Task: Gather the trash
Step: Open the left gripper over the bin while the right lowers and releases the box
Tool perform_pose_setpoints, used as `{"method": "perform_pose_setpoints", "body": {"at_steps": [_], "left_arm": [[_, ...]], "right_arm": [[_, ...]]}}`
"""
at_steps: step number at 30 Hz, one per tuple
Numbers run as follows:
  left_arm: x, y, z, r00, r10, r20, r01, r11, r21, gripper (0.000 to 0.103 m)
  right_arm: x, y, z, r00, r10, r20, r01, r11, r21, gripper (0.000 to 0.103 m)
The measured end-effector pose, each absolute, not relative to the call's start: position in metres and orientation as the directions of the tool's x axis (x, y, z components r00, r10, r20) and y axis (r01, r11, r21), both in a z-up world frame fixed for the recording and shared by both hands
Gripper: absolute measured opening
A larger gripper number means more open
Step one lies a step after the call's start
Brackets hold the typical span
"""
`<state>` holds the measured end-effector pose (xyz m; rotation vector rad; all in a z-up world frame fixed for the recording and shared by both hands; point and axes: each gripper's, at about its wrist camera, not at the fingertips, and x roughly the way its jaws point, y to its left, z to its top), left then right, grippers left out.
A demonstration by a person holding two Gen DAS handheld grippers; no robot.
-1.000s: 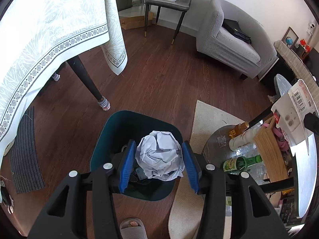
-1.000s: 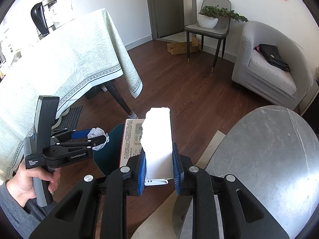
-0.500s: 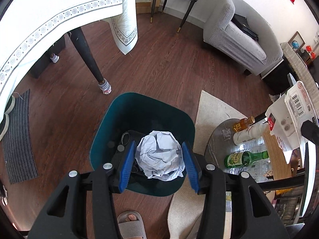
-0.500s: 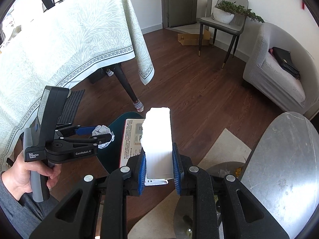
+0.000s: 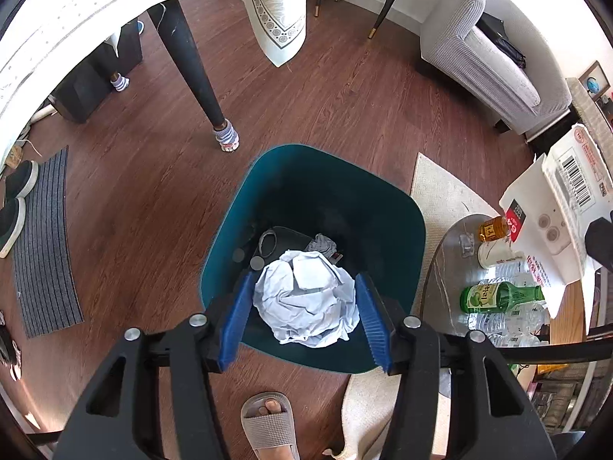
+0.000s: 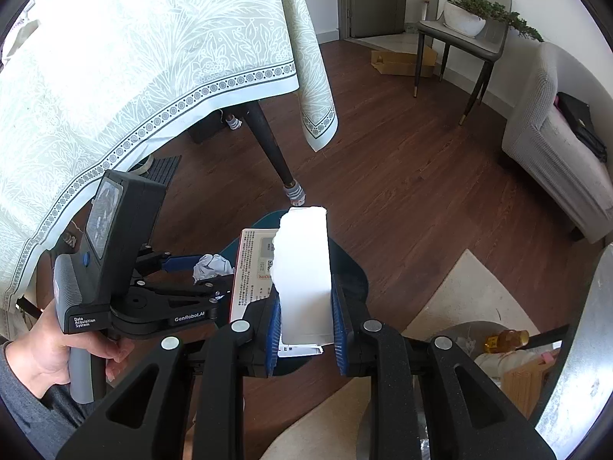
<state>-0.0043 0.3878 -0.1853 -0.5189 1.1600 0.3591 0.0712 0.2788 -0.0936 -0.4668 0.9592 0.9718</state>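
A teal bin (image 5: pixel 245 199) stands on the wooden floor, with scraps of trash at its bottom. My left gripper (image 5: pixel 304 283) hangs over the bin's near side and its jaws are opening. The crumpled white paper ball (image 5: pixel 306 303) still sits between the blue pads, with a thin gap at the left pad. My right gripper (image 6: pixel 304 306) is shut on a white cardboard box (image 6: pixel 306 268) with a printed side, held upright just right of the bin. The right wrist view also shows the left gripper (image 6: pixel 199 272) with the paper ball (image 6: pixel 212 266) and the hand (image 6: pixel 49 345) holding it.
A black table leg (image 5: pixel 191 61) under a pale tablecloth (image 6: pixel 153 57) stands behind the bin. To the right are a rug (image 5: pixel 440 191) and a low round table (image 5: pixel 452 268) with bottles. A slippered foot (image 5: pixel 268 421) is near the bin; an armchair (image 5: pixel 479 57) is farther off.
Both grippers have come down closer to the bin. The left jaws have widened around the paper ball. The right gripper still holds the box.
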Motion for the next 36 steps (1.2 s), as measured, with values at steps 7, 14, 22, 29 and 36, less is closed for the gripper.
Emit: {"method": "perform_pose_setpoints", "body": {"at_steps": [7, 14, 22, 29, 36], "left_arm": [[-0.009, 0.389, -0.180, 0.380, 0.010, -0.925, -0.513, 0.835, -0.202, 0.062], [-0.022, 0.394, -0.154, 0.436, 0.044, -0.899, -0.511, 0.834, -0.207, 0.056], [-0.035, 0.394, -0.116, 0.512, 0.092, -0.854, -0.497, 0.843, -0.207, 0.041], [-0.044, 0.391, -0.090, 0.566, 0.102, -0.818, -0.487, 0.842, -0.232, 0.029], [-0.052, 0.385, -0.065, 0.608, 0.116, -0.785, -0.469, 0.850, -0.238, 0.028]], "right_arm": [[0.077, 0.293, -0.109, 0.208, 0.462, -0.862, -0.855, 0.514, 0.069, 0.023], [0.077, 0.300, -0.125, 0.201, 0.433, -0.879, -0.853, 0.518, 0.061, 0.023], [0.079, 0.314, -0.148, 0.182, 0.404, -0.896, -0.853, 0.519, 0.061, 0.023], [0.080, 0.327, -0.184, 0.150, 0.373, -0.916, -0.850, 0.522, 0.073, 0.027], [0.075, 0.330, -0.198, 0.142, 0.357, -0.923, -0.846, 0.528, 0.074, 0.058]]}}
